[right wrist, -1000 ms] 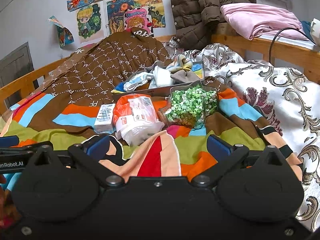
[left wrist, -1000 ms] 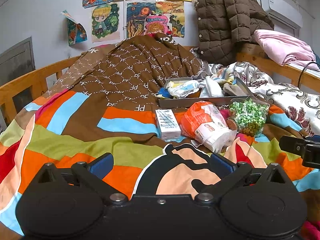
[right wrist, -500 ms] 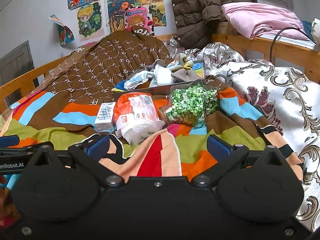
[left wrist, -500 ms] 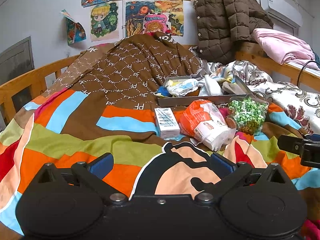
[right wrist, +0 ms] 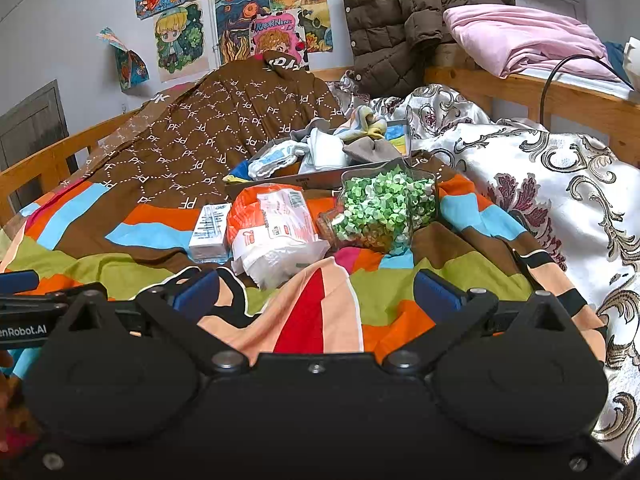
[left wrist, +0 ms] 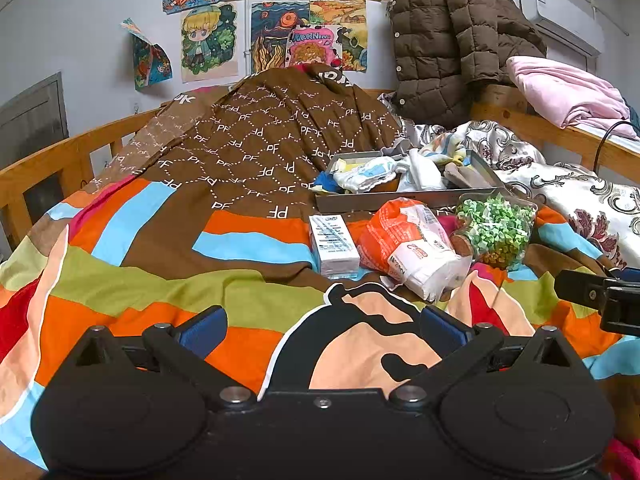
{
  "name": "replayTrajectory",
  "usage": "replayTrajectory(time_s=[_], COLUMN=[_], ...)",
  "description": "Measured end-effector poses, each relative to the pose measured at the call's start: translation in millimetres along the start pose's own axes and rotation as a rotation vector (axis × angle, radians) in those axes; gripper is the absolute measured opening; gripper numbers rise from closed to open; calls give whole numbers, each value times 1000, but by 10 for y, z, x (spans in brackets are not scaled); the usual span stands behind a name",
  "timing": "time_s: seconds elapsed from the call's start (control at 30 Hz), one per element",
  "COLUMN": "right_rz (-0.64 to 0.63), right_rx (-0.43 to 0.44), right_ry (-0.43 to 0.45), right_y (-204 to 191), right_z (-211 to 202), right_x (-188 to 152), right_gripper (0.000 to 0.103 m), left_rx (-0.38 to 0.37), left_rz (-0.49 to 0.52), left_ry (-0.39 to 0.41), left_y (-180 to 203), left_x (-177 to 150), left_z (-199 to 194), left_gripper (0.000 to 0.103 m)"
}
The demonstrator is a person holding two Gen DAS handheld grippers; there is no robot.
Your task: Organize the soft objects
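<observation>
Fingers [left wrist: 202,330] of both grippers spread, empty; ahead, one tray [left wrist: 404,199], one tissue pack [left wrist: 334,246], one jar [left wrist: 494,230].

I see a pale grey wall [left wrist: 80,28] ahead, covered with colourful cartoon drawings [left wrist: 208,40]. A wooden bed rail [left wrist: 48,160] runs along the bed's left edge. At the far right corner a brown puffer jacket [left wrist: 448,40] hangs over the wooden frame, a pink blanket [right wrist: 520,36] beside it. An air conditioner [left wrist: 560,12] sits high on the right. Lighting is even.
</observation>
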State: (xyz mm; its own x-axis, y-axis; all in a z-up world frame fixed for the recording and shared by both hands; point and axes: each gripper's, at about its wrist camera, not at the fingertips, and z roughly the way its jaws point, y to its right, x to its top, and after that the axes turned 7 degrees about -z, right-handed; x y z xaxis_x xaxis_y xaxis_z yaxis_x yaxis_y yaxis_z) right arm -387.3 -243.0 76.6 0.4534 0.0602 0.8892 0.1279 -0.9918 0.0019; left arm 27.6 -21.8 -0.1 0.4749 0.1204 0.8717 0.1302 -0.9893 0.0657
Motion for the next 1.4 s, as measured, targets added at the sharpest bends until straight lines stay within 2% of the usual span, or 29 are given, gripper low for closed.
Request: replayTrajectory(time_s=[1.4], right_rz=[-1], right_rx=[0], right_ry=[-3], right_y=[-6], right_z=[3], right_x=[2], right_gripper=[102], left_rx=[-7], left_rz=[1], left_ry=[-9], left_y=[-3], left_x=[-18], left_z=[5], left_gripper=[102])
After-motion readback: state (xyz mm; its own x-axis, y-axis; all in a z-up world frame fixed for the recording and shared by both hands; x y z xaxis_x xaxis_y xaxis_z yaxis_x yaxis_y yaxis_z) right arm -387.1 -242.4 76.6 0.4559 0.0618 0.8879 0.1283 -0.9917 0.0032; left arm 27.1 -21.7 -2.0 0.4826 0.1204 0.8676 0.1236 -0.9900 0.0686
